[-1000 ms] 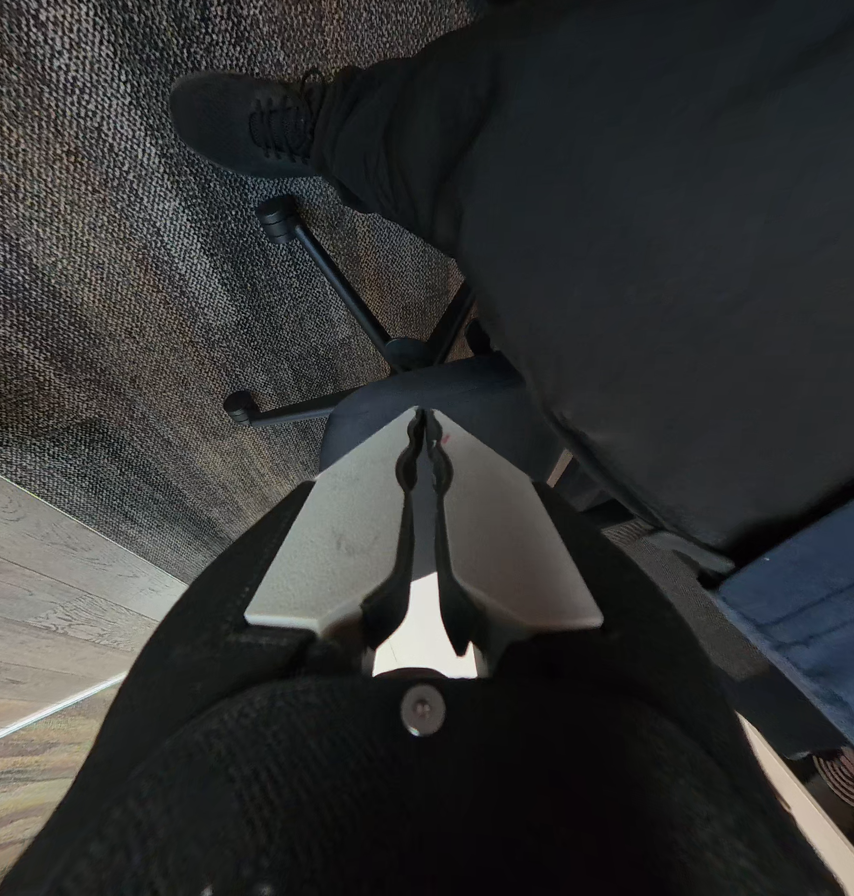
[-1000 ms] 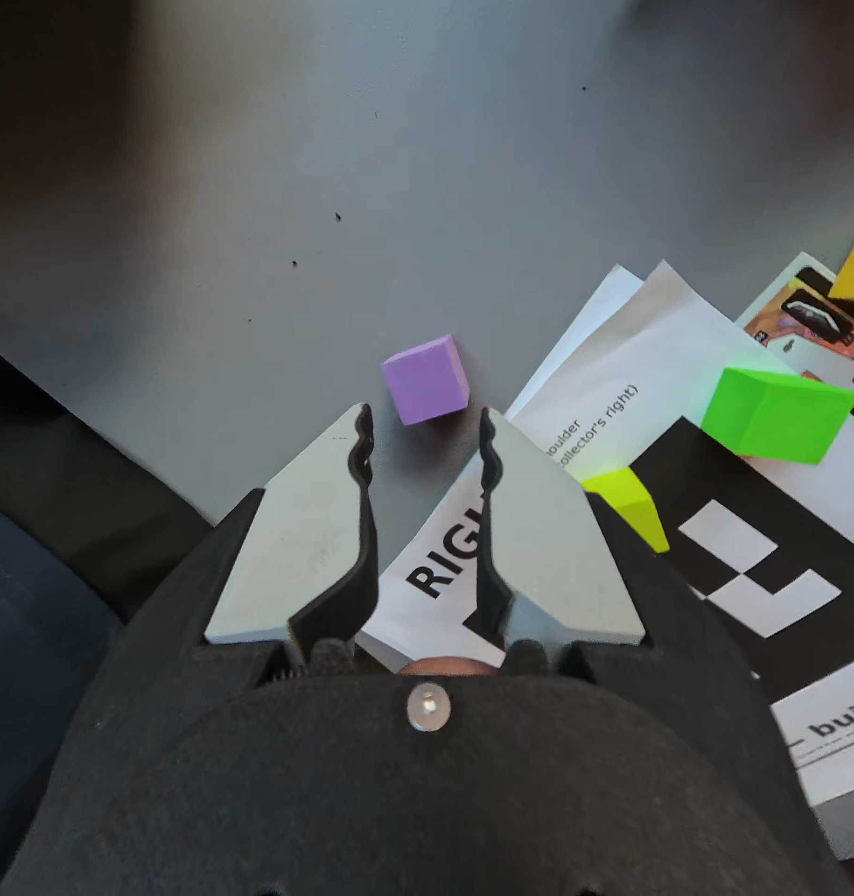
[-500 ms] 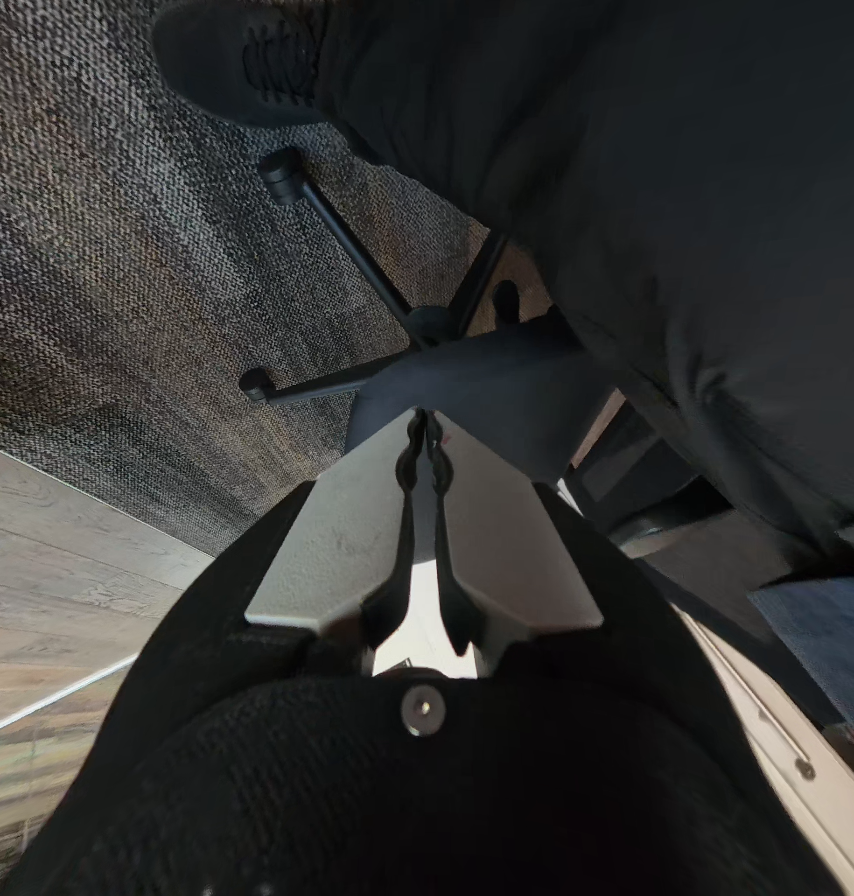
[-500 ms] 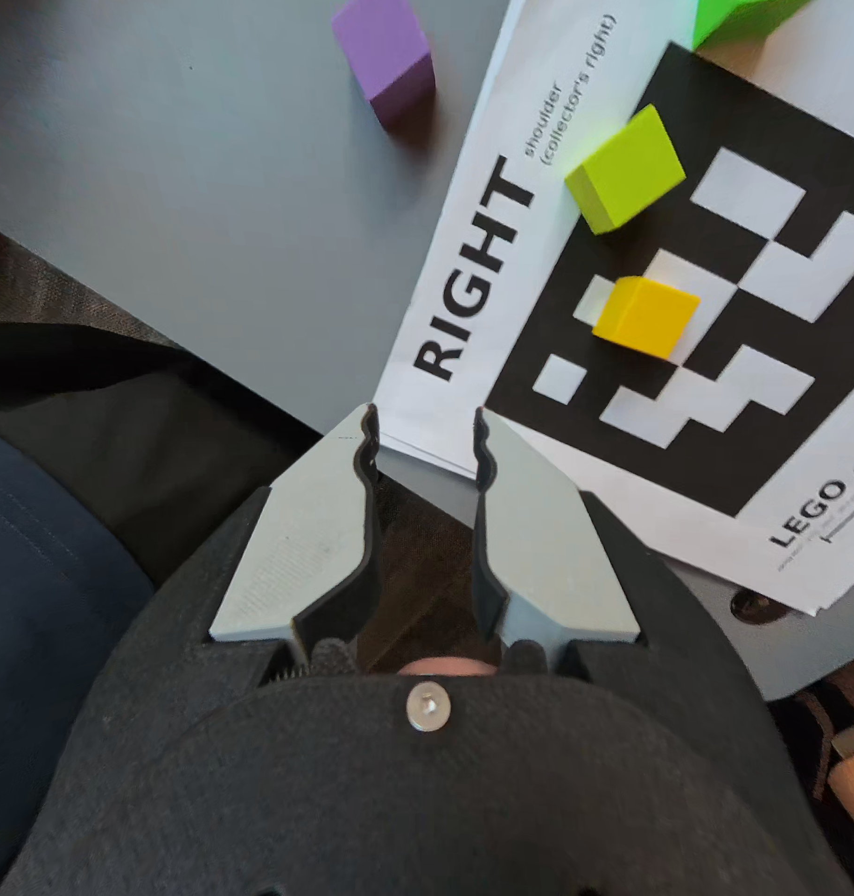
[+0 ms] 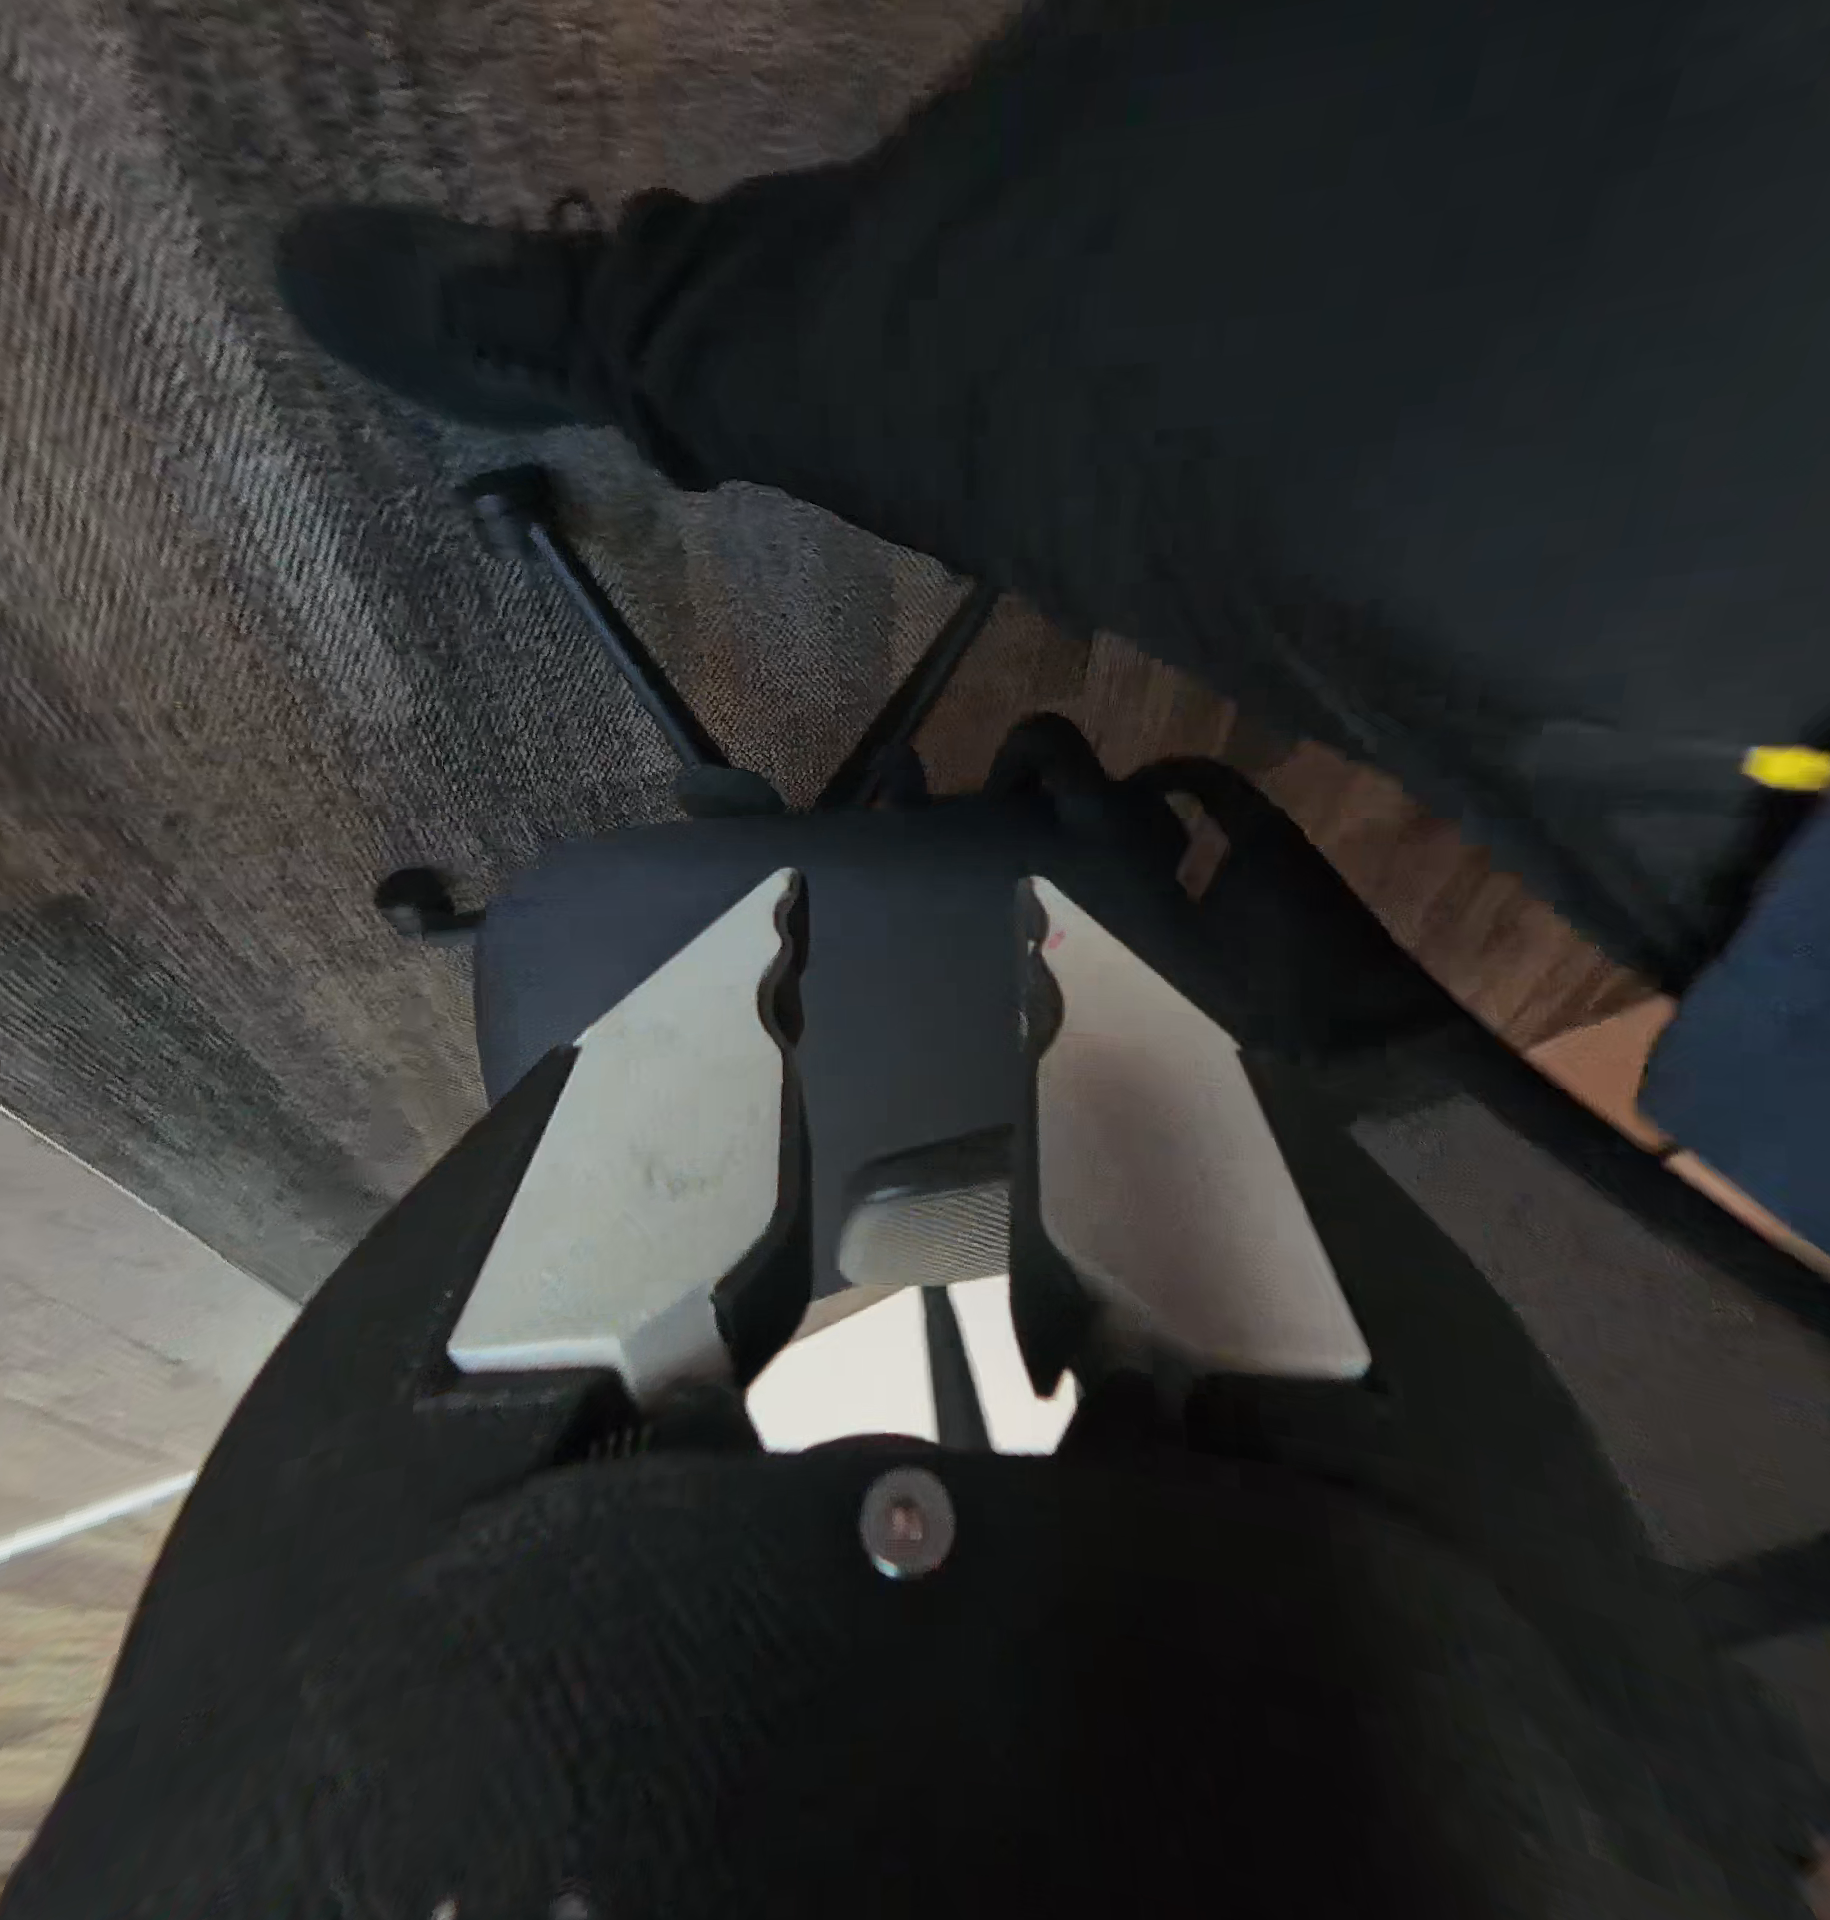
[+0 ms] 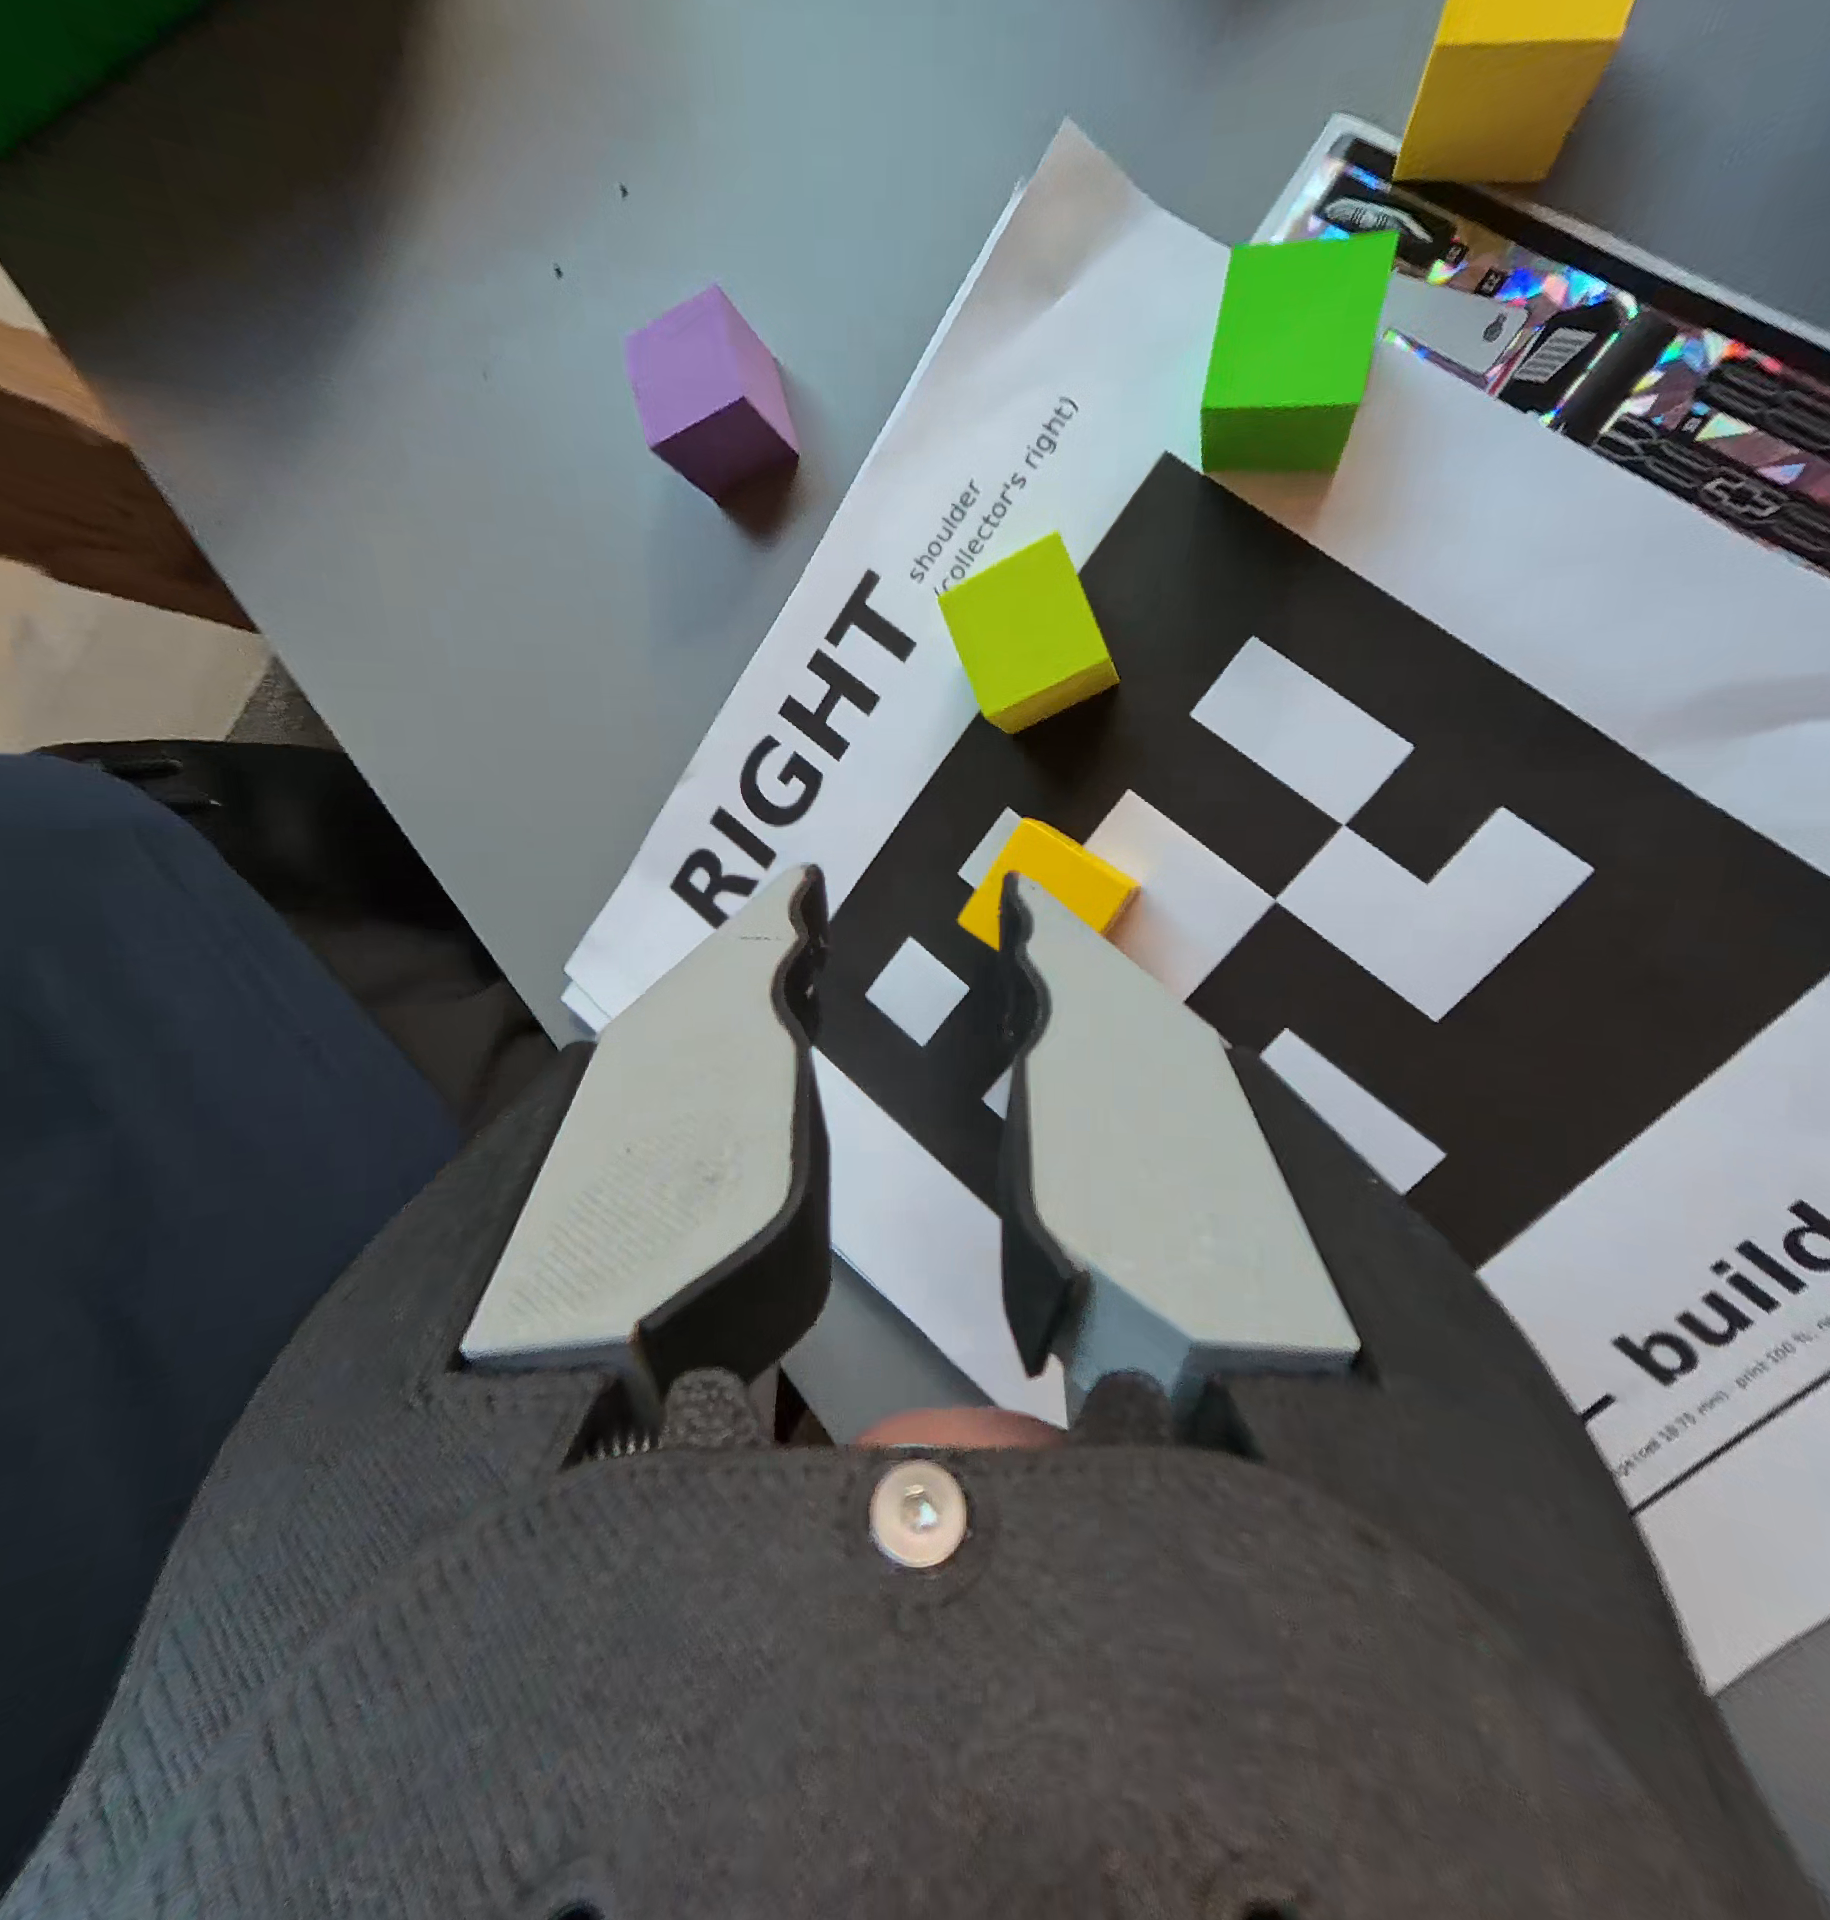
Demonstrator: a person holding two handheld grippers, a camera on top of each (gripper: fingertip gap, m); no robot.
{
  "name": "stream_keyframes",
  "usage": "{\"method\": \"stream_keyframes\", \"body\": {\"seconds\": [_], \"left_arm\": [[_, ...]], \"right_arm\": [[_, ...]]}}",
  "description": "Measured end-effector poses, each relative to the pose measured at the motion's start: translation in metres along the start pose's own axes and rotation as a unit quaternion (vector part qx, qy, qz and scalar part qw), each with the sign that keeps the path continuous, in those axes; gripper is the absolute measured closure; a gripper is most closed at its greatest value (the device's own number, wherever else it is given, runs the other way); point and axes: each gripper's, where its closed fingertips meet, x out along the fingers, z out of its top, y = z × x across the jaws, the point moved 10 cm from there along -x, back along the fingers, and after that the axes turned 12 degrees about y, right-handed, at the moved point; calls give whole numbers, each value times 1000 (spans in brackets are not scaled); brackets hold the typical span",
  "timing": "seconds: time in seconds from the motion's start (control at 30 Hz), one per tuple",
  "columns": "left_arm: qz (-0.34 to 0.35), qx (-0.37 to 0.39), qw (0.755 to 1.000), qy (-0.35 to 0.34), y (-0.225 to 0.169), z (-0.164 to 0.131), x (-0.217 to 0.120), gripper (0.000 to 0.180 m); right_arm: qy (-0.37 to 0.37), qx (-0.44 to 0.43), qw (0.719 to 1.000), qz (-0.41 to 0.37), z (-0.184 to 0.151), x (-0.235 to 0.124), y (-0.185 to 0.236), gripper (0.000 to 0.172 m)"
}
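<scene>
Left gripper [image 5: 906, 914]: it points down past the edge of the seat, toward the floor. Its 2 fingers are apart and nothing is between them.
Under the left gripper: a dark chair seat [image 5: 890, 997] is right behind the fingertips. Farther down are the black chair legs [image 5: 599, 634] on gray carpet [image 5: 163, 571]. A black shoe [image 5: 443, 312] and a dark trouser leg [image 5: 1202, 364] are up near the top. This view is blurry.
Right gripper [image 6: 911, 904]: it tilts down over the gray table [image 6: 423, 364], above a printed sheet of paper [image 6: 1513, 644] with a black and white square pattern. Its fingers are a little apart and hold nothing.
Small yellow block [image 6: 1072, 873]: it lies on the paper just past the right fingertip, which hides 1 corner of it. It is not between the fingers.
Other blocks: a lime block [image 6: 1025, 634] sits on the paper farther on. A green block [image 6: 1290, 353] is beyond that. A purple block [image 6: 708, 390] is on the bare table to the left. A big yellow block [image 6: 1503, 83] is at the top edge.
Shiny card [image 6: 1669, 395]: it lies under the paper at the far right.
</scene>
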Motion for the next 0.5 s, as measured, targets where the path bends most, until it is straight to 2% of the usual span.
{"method": "stream_keyframes", "body": {"seconds": [0.1, 0.2, 0.33, 0.5], "left_arm": [[48, 107, 993, 2, -76, 19, -5, 144], [111, 164, 980, -33, -130, 59, -33, 151], [220, 238, 944, -64, -168, 122, -77, 147], [217, 326, 913, -113, -215, 205, -117, 141]], "right_arm": [[-8, -9, 999, 44, -13, -1, -13, 145], [-22, -19, 997, 74, -23, -10, -19, 145], [-58, -48, 993, 87, -24, -26, -21, 145], [-96, -15, 991, 87, -28, -47, -22, 145]]}}
